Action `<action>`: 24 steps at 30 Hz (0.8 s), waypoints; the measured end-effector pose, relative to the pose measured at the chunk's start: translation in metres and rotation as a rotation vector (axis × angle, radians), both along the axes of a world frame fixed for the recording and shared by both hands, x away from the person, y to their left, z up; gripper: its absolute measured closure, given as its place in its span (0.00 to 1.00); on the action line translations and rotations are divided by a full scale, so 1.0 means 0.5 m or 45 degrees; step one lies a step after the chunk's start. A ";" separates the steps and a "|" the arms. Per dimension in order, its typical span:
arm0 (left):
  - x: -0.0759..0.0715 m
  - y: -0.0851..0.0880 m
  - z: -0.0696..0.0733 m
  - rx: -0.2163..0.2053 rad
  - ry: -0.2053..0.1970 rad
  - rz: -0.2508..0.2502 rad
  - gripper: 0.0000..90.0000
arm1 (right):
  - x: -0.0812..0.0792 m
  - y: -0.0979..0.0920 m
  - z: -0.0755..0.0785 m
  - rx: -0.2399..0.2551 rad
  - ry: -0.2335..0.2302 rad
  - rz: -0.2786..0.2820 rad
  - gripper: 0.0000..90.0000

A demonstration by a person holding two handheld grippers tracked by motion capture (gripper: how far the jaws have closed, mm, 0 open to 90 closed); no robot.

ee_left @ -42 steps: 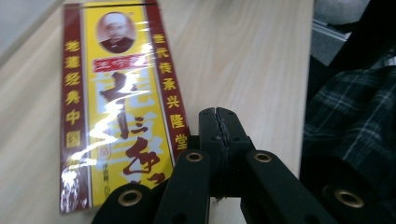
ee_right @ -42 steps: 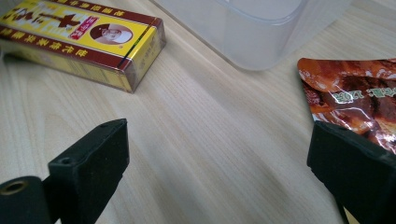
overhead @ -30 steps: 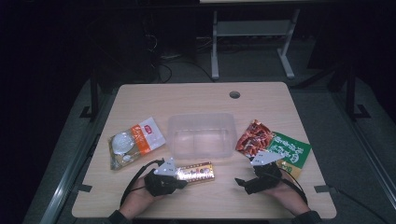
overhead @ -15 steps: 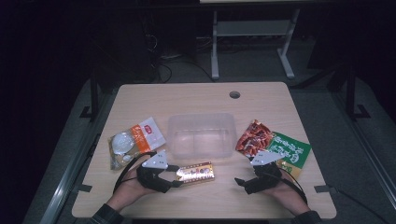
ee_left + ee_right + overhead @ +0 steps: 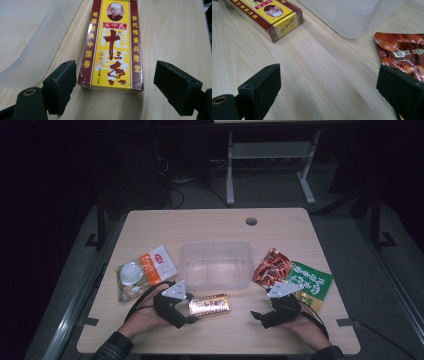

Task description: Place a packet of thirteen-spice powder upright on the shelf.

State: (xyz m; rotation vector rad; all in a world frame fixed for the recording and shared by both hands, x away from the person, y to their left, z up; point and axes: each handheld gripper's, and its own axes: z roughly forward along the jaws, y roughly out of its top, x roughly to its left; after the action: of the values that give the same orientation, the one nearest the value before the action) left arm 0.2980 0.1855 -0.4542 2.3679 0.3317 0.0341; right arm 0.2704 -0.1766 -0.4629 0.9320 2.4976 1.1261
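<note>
1. The left gripper lay low by the near edge of the pale wooden table, and its hand pointed it at the end of the flat yellow and red cardboard box.
2. A second before, its jaws were shut at the box; they had just been opening.
3. Its jaws stood wide open, the box end between them, untouched.
4. The right gripper had stayed put, jaws wide open, holding nothing.
5. Farther off sat the clear plastic tub.

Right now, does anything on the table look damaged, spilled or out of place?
Nothing stands out. The yellow spice box lies flat and intact beside the empty clear container; the snack packets look sealed, with nothing spilled on the table.
</note>
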 end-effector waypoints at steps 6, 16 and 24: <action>0.001 -0.009 -0.011 0.013 -0.002 0.006 0.24 | 0.000 -0.001 0.000 -0.007 -0.009 0.009 0.06; 0.004 -0.014 -0.018 0.029 -0.026 -0.001 0.34 | 0.000 -0.001 0.001 0.000 -0.003 0.002 0.06; 0.004 -0.013 -0.015 0.024 0.005 -0.006 0.36 | -0.001 -0.001 0.000 -0.009 -0.008 0.016 0.06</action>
State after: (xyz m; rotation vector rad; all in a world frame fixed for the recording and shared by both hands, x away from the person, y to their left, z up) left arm 0.3003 0.1789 -0.4617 2.3875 0.3292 0.0308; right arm 0.2700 -0.1769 -0.4629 0.9107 2.5046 1.1215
